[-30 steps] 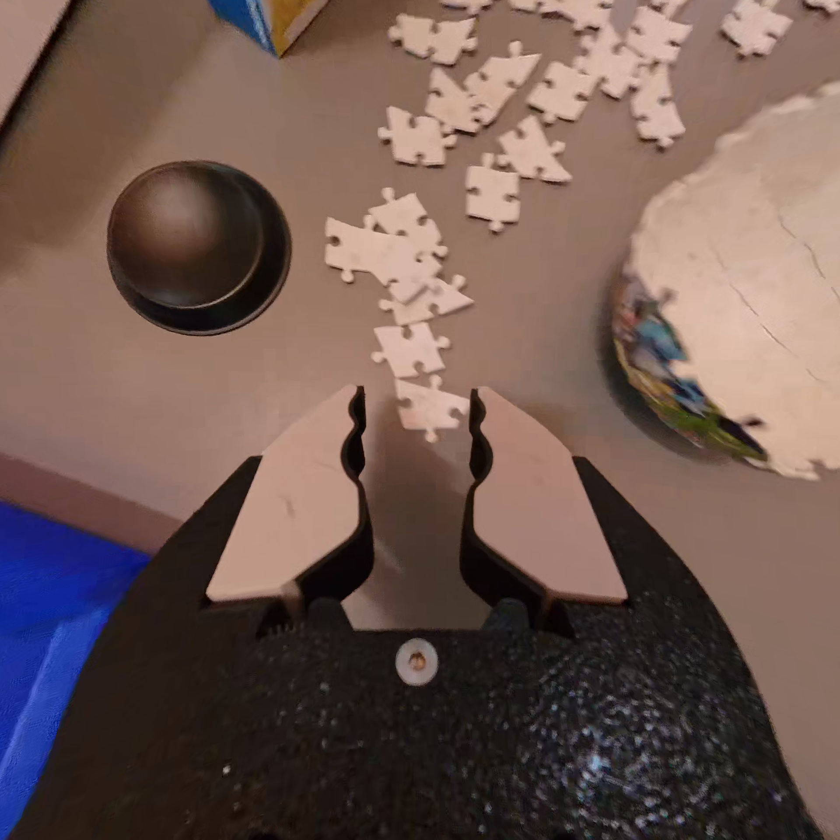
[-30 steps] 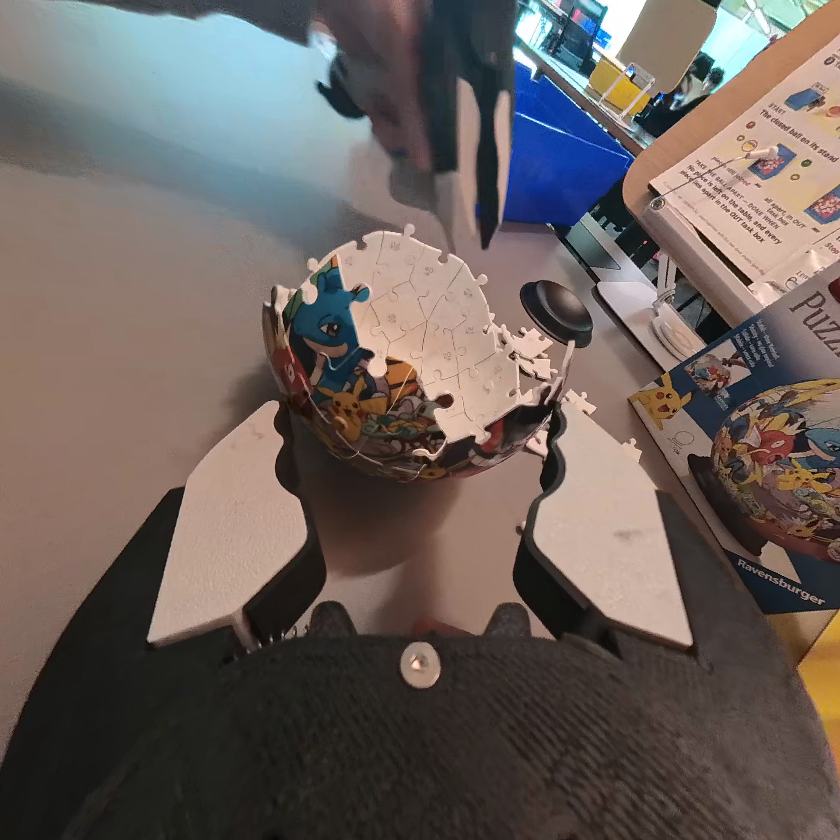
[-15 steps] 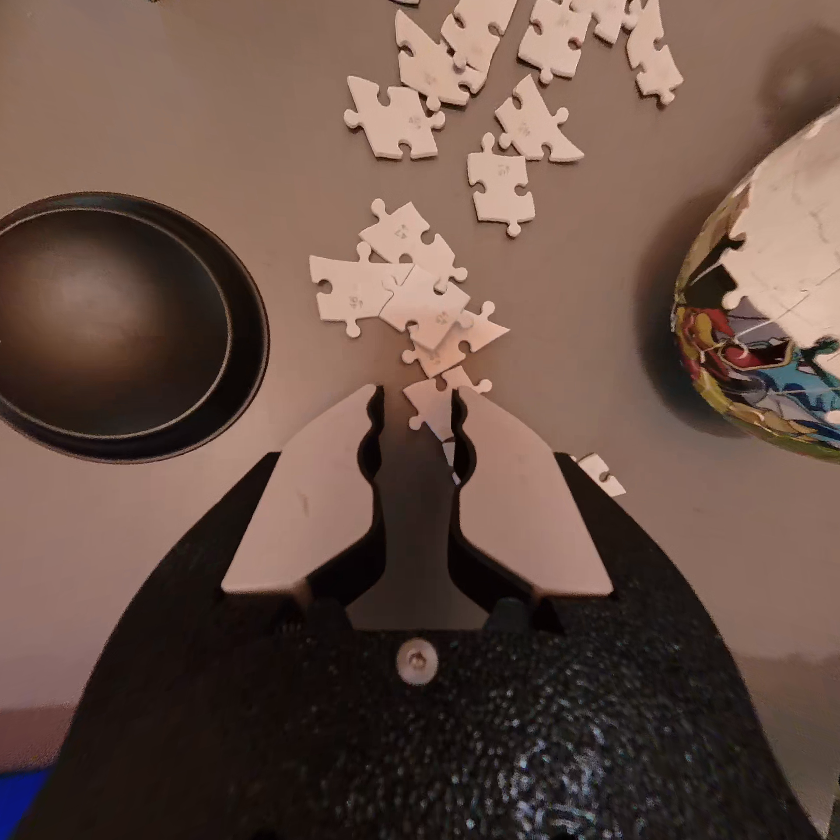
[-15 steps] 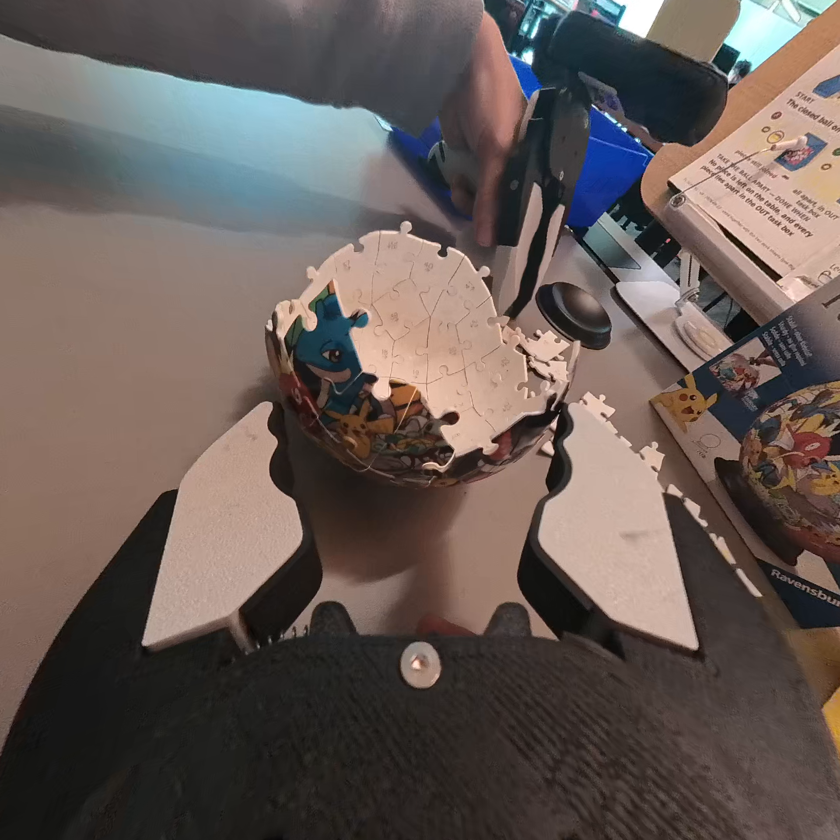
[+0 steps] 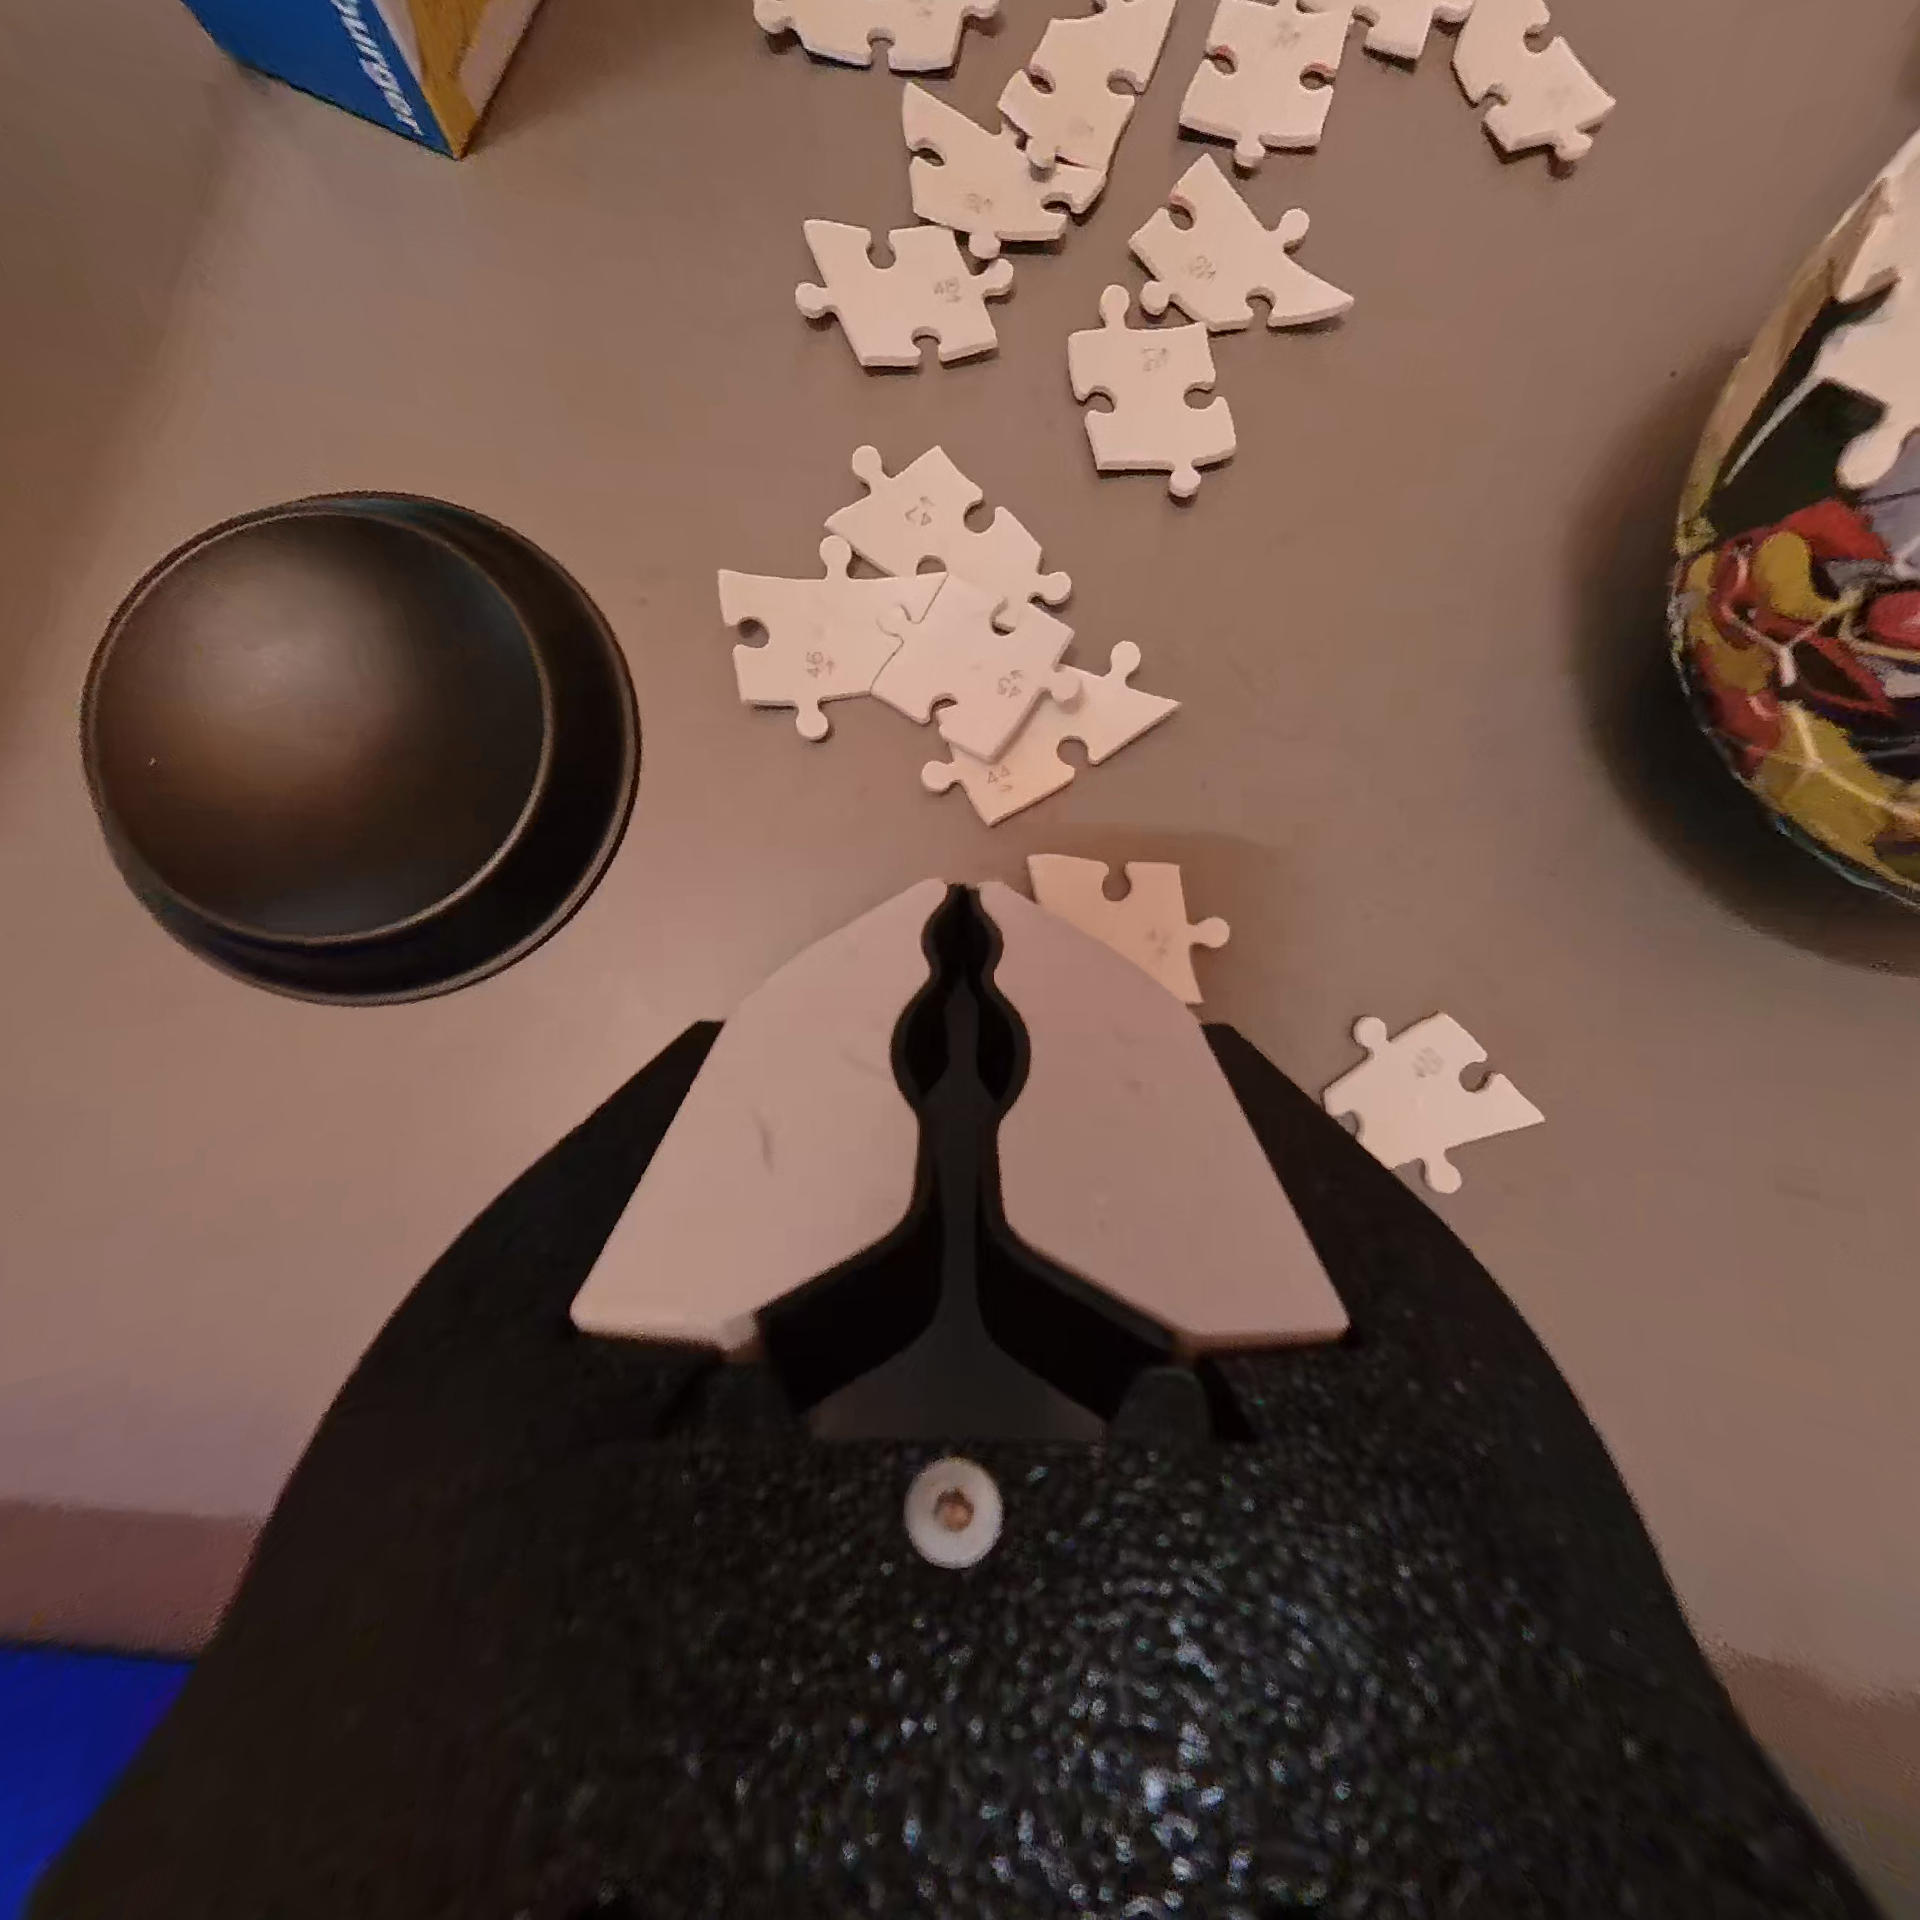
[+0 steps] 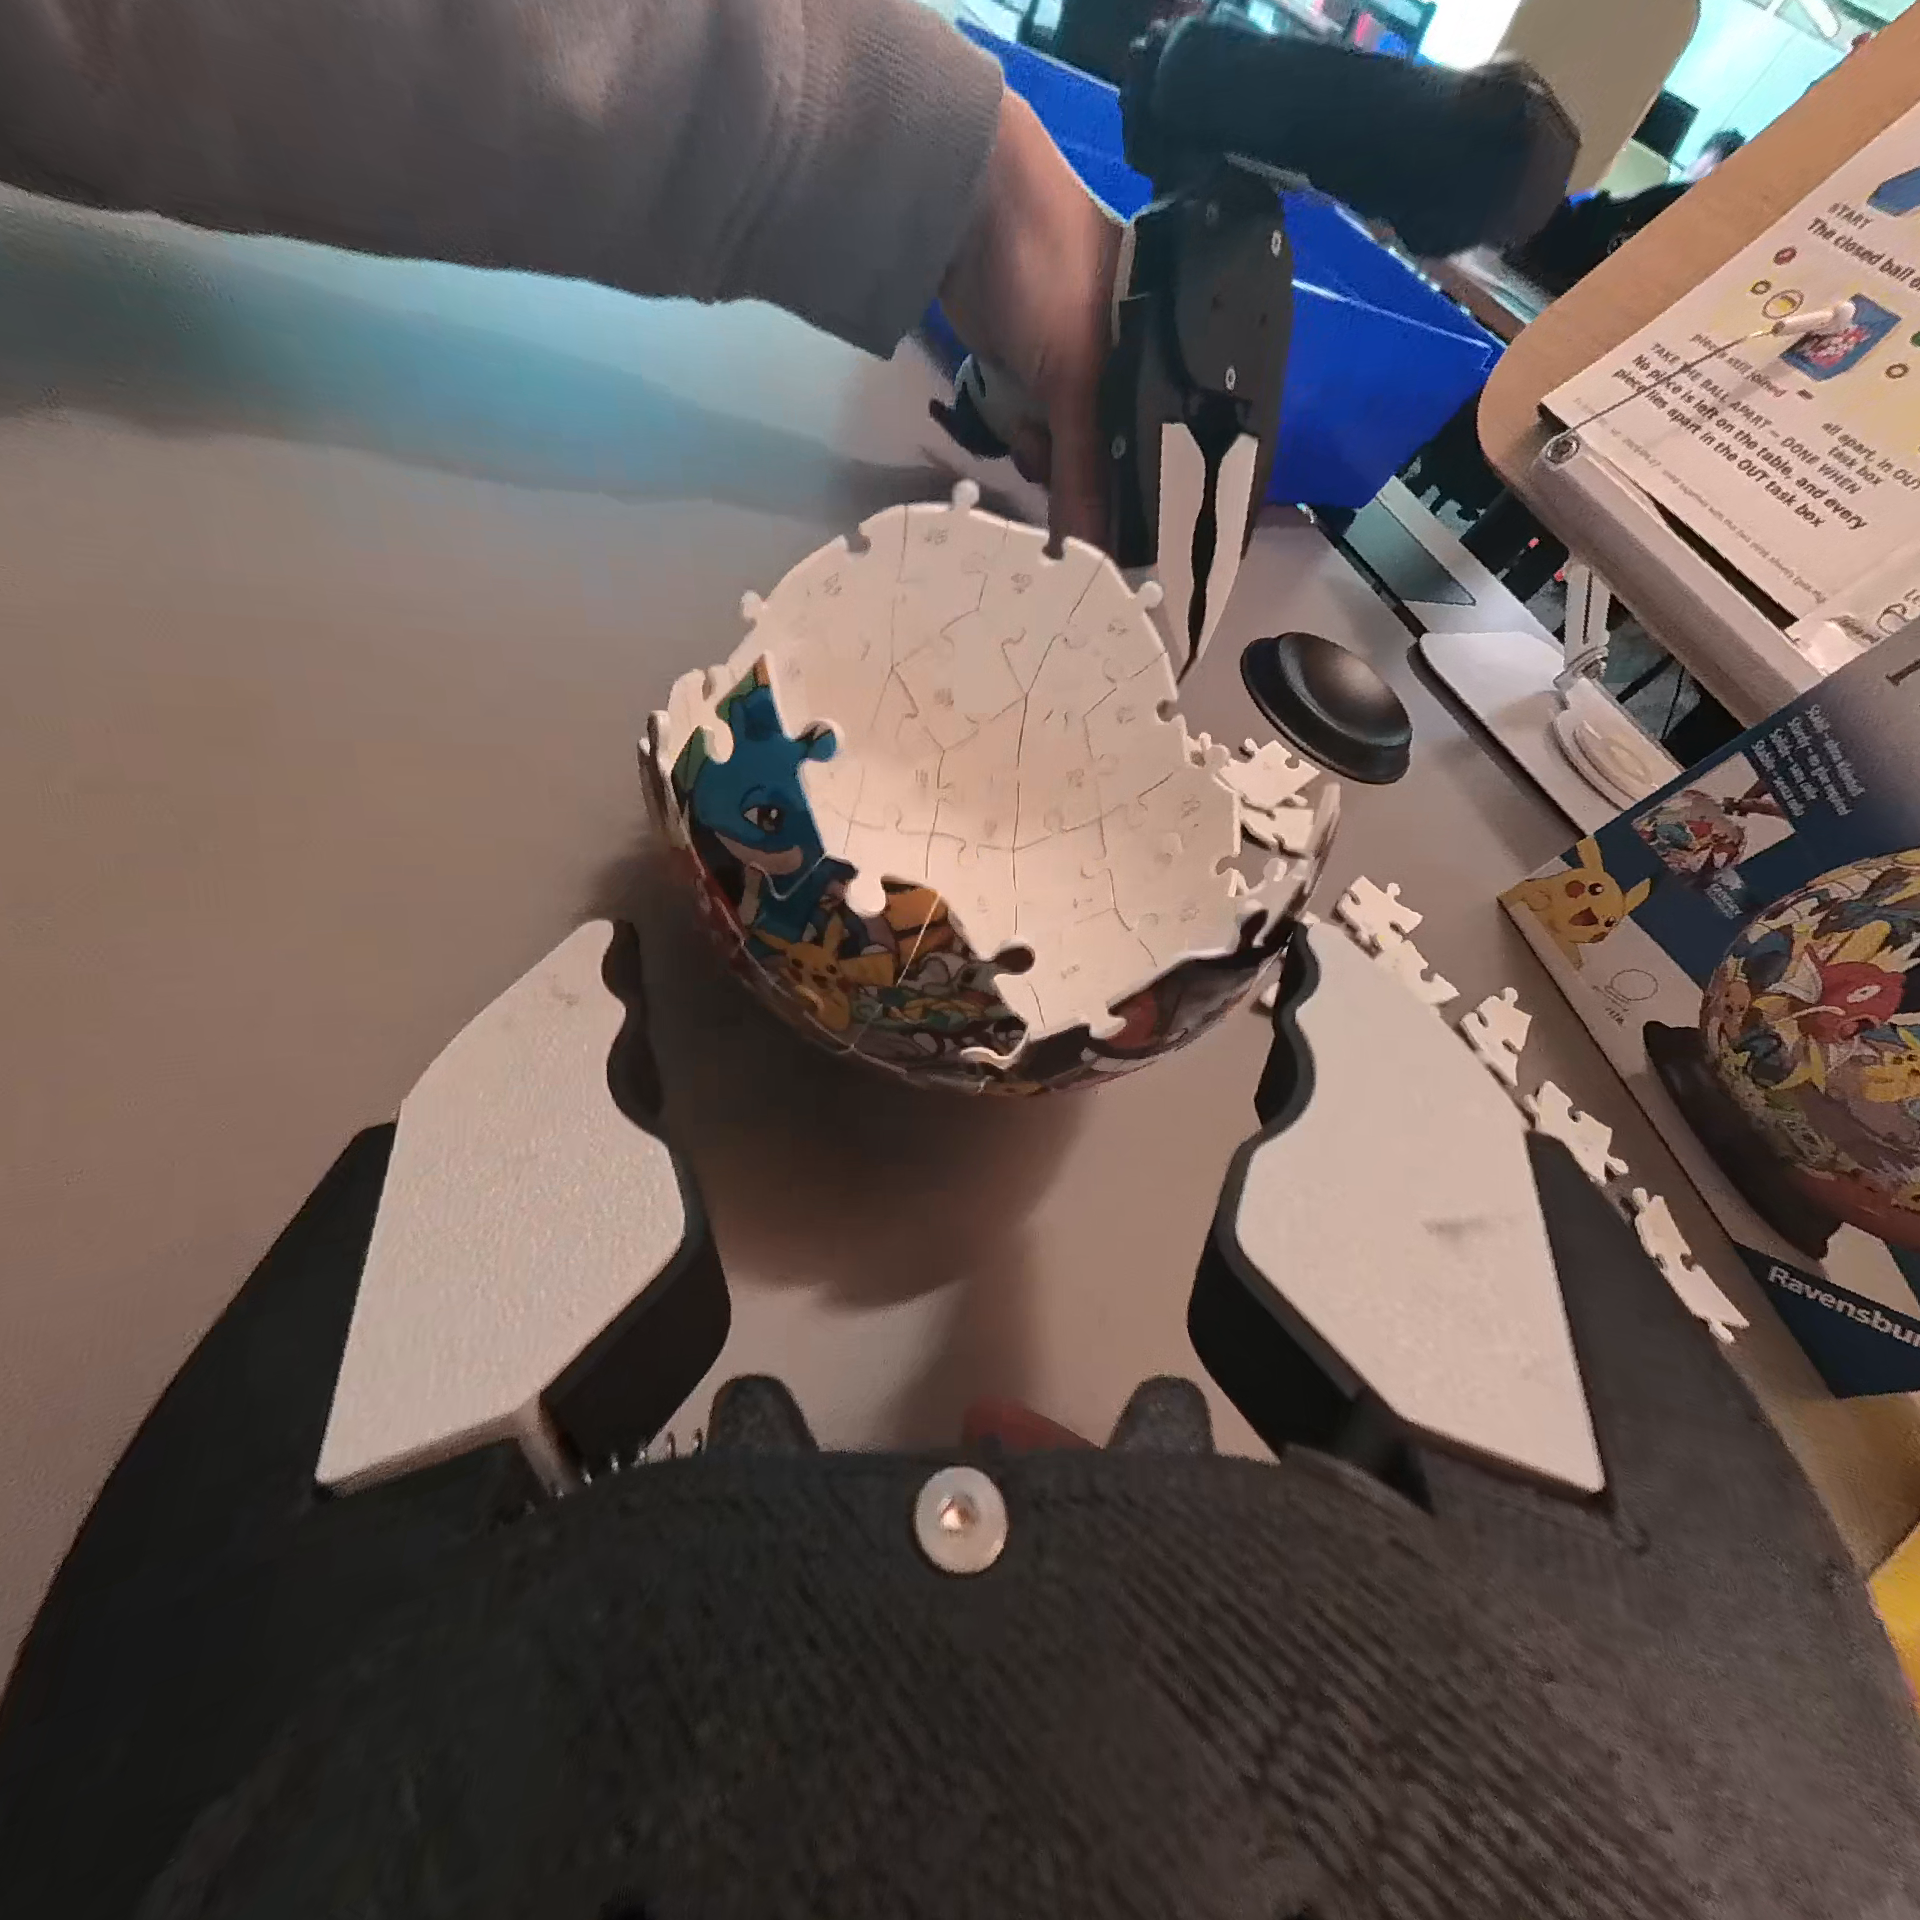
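Observation:
My left gripper [image 5: 962, 896] is shut, its tips just above the grey table. No piece shows between them. One white puzzle piece [image 5: 1138, 923] lies against the right fingertip, partly under it. A cluster of loose white pieces [image 5: 935, 644] lies just ahead. My right gripper [image 6: 956, 935] is open, its fingers on either side of a half-built puzzle ball shell [image 6: 987, 779], colourful outside and white inside. The shell also shows at the right edge of the left wrist view [image 5: 1818, 623]. The left gripper shows in the right wrist view [image 6: 1195, 582] behind the shell, pointing down.
A black round stand [image 5: 343, 748] sits left of the left gripper, and shows in the right wrist view [image 6: 1325, 717]. The puzzle box [image 6: 1766, 1039] lies at the right with loose pieces beside it. A blue bin [image 6: 1351, 343] and a printed sheet on a board [image 6: 1766, 364] stand behind. Spacing between my two grippers at the tips: around 20 cm.
My left gripper has closed from open. The piece that lay between its fingers now sits to the right of the tips. The right gripper has stayed open around the shell.

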Demonstrator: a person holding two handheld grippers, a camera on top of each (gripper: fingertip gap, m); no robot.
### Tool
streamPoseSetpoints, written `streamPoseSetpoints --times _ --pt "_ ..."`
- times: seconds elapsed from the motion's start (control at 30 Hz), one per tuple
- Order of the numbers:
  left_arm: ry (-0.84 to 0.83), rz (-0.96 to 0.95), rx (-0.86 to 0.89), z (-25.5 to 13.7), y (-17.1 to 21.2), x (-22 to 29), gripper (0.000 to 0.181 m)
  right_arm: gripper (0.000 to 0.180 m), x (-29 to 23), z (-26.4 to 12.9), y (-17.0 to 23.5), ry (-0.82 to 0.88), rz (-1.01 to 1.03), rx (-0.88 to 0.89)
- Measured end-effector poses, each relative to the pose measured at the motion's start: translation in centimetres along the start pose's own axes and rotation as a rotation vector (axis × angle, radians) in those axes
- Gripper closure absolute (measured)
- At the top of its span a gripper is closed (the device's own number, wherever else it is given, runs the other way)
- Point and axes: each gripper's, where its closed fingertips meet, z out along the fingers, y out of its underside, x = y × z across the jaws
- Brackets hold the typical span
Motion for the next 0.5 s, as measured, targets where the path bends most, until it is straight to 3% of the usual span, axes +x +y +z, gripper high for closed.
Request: streamPoseSetpoints --times 0.03,0.17,0.37,0.5 --pt "-0.005 -0.003 0.012 -0.3 0.0 -0.1 0.181 0.067 0.0 -0.2 0.2 -0.001 -0.005 -0.008" --pt "0.041 0.003 0.061 -1.4 -1.0 0.6 0.181 0.068 -0.1 -0.6 0.4 -0.015 -0.001 -0.007" --pt "0.122 0.068 -0.102 -1.0 -1.0 1.7 0.13 0.069 0.1 -1.1 0.9 -0.022 -0.017 -0.032" --pt "0.16 0.15 -0.222 -0.2 0.2 2.0 0.138 0.069 0.3 -1.8 0.8 -0.041 0.02 -0.014"
